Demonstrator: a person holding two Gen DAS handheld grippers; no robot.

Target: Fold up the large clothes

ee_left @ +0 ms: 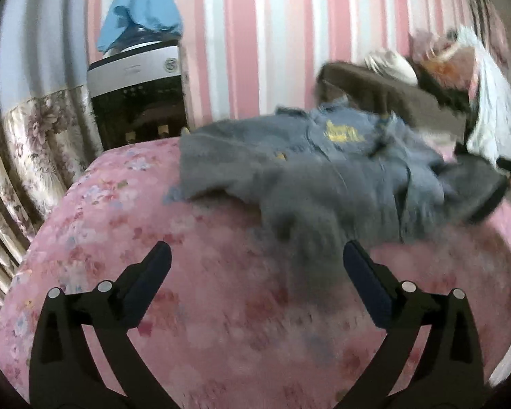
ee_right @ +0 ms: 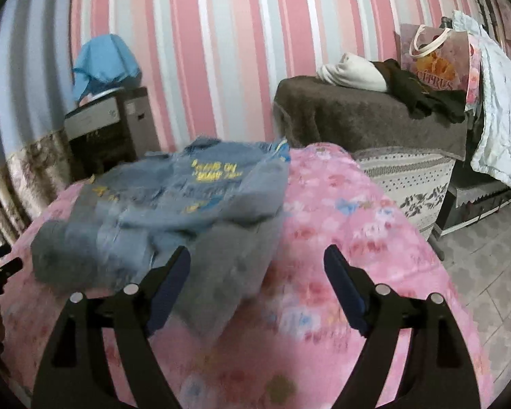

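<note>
My left jaws (ee_left: 257, 266) stood wide apart with nothing between them, low in the left wrist frame over the pink flowered bed (ee_left: 119, 225). No earlier picture goes with this moment, so I tell only how they stood. A grey sleeve end of the jacket (ee_left: 323, 170) reached down toward the right-hand finger (ee_left: 364, 283) of that pair, but blur kept me from telling whether cloth and pad touched.

My right jaws (ee_right: 257, 269) also stood well apart and empty. In the right wrist frame the left finger (ee_right: 173, 279) lay in front of the grey hem of the jacket (ee_right: 173, 197); the right one was over bare bedspread (ee_right: 357, 225).

The jacket, blue denim with grey fleecy sleeves and yellow lettering, lay spread on the bed. In the left view it filled the middle and right of the frame; in the right view it sat left of centre, with the lettering toward the far edge of the bed.

Beyond the bed in the left view, a dark appliance (ee_left: 136, 99) stood at upper left with a blue cloth (ee_left: 143, 10) draped on top, next to a flowered curtain (ee_left: 34, 143). Pink striped wallpaper (ee_right: 221, 51) covered the wall behind. At upper right of the right view stood a piece of furniture under a brown blanket (ee_right: 357, 116), carrying a white bundle (ee_right: 354, 71), dark clothes (ee_right: 426, 95) and a paper bag (ee_right: 436, 61). A pale quilt (ee_right: 500, 119) hung at the far right edge, above tiled floor (ee_right: 487, 272).
</note>
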